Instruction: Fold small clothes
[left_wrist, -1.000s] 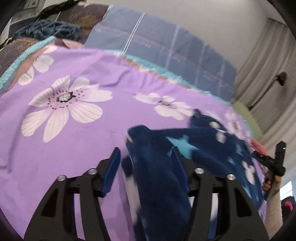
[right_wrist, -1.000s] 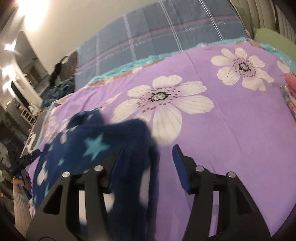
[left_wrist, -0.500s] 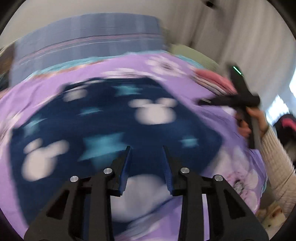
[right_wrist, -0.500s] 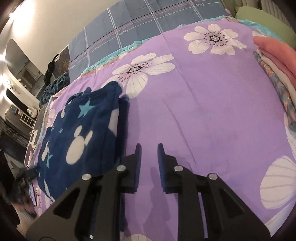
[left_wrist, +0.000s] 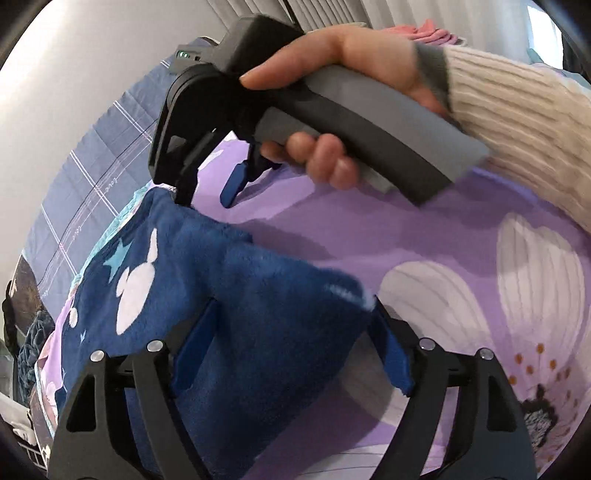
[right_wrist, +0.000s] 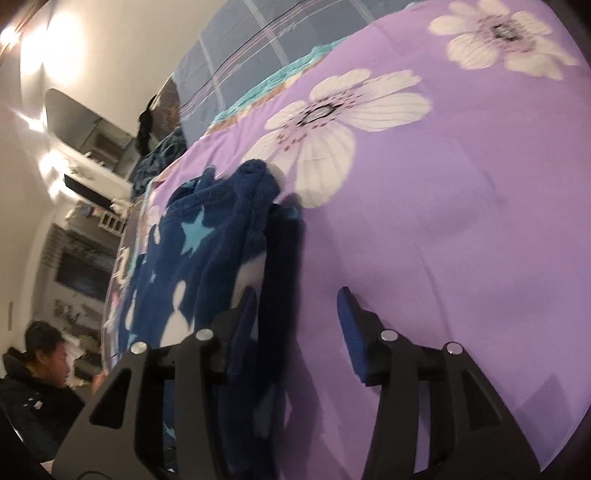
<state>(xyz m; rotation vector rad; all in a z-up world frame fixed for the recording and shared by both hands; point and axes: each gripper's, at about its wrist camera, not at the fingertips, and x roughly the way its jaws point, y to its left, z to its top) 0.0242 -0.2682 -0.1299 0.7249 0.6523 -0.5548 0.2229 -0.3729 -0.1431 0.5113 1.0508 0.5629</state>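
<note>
**Navy fleece on the purple sheet, both claws opening**

The navy garment (left_wrist: 258, 306), printed with white mouse heads and pale blue stars, lay on the purple flowered sheet (left_wrist: 424, 229), toward its left side in both views. In the left wrist view the left gripper (left_wrist: 291, 347) stood wide and opening, a fold of the fleece lying between its blue pads without being squeezed. Above it a hand (left_wrist: 354, 59) in a ribbed cream sleeve (left_wrist: 517, 110) held the right gripper (left_wrist: 207, 184) by its grey handle, its tips down at the garment's far edge. In the right wrist view the right gripper (right_wrist: 295, 325) stood partly apart and opening, the garment's (right_wrist: 207, 236) right edge beside its left pad, bare sheet (right_wrist: 443, 203) between the pads. A plaid cover (right_wrist: 251, 70) lay beyond the sheet.
</note>
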